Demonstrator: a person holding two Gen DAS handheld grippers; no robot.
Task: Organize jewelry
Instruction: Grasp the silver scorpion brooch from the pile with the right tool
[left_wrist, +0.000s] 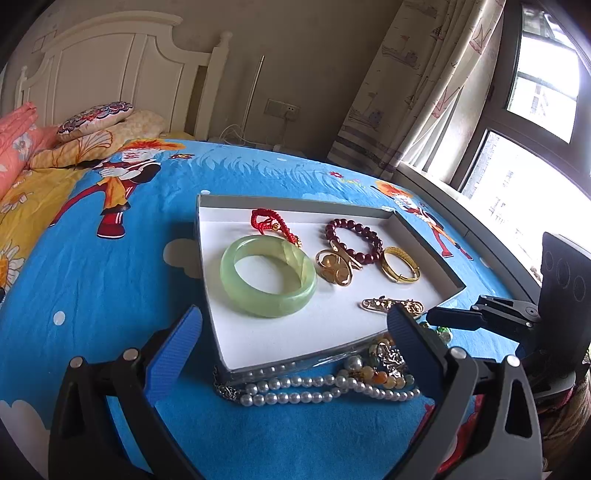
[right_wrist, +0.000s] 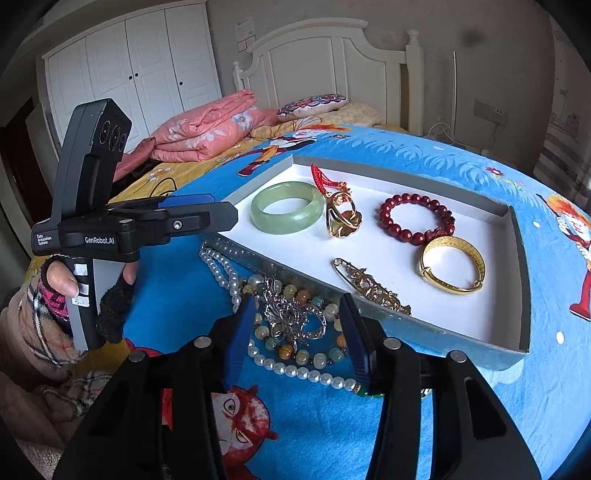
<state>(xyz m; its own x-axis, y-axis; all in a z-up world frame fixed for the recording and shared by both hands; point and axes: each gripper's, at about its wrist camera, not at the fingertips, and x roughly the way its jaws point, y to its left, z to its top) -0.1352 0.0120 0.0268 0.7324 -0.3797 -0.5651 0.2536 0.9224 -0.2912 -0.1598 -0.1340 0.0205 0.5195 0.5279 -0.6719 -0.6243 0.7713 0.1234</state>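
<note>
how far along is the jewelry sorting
Done: the white tray already holds the jade bangle, red cord charm, gold brooch, red bead bracelet, gold bangle and gold pin.

In hand: the right gripper straddles the silver brooch on the bedspread, jaws not visibly clamped. The left gripper is open and empty.

Left: silver brooch, pearl necklace, coloured bead bracelet.

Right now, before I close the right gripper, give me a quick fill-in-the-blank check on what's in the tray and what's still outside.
1. The green bangle lies ____ the tray.
2. The pearl necklace lies on the ____ bedsheet, outside the tray.
3. The right gripper straddles a ____ brooch.
4. The beaded bracelet in the tray is dark ____.

Missing: inside; blue; silver; red
</note>
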